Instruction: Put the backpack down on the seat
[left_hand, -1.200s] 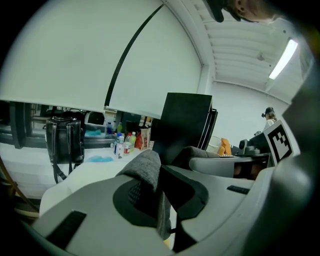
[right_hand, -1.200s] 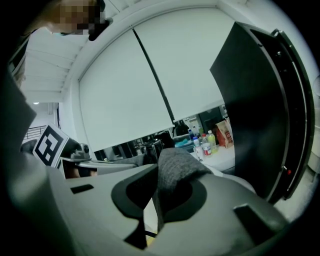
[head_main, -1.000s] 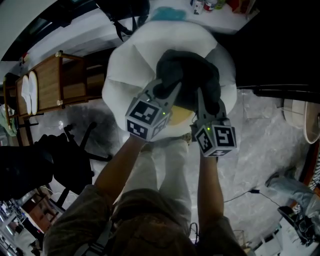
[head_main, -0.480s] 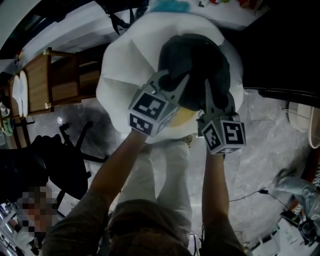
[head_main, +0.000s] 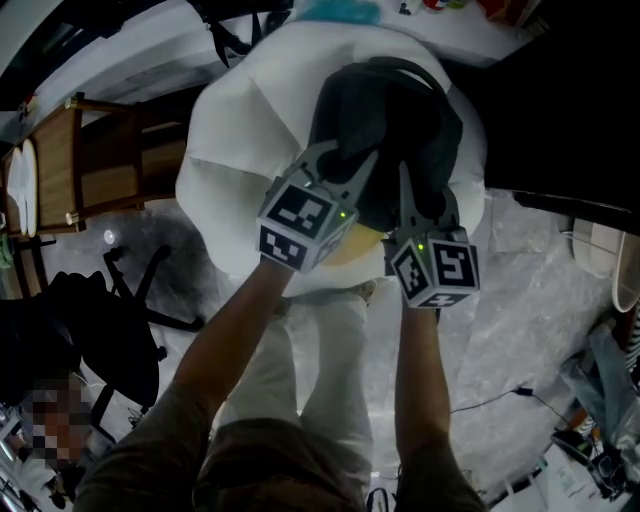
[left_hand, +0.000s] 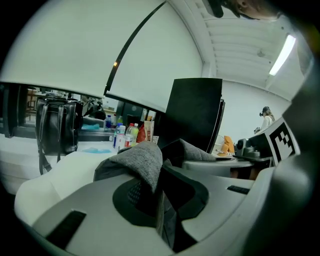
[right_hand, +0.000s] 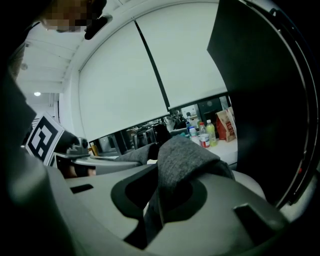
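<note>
Both pairs of jaws are pinching grey cloth. In the left gripper view, the left gripper (left_hand: 156, 187) has its jaws squeezed tight on a fold of the backpack (left_hand: 142, 159). In the right gripper view, the right gripper (right_hand: 159, 200) bites another fold of the same bag in the same way.

From the head view, the backpack is a dark lump over the middle of the big white seat (head_main: 245, 140). I cannot tell if it sits on the seat or hangs just above it. Both grippers reach in from the near edge of the seat, side by side.

Left of the seat stands a wooden rack (head_main: 100, 165), and a black chair (head_main: 105, 330) is near it on the floor. Past the far side of the seat are some bottles (left_hand: 121, 135) and a black bag (left_hand: 56, 126) on a white table.
</note>
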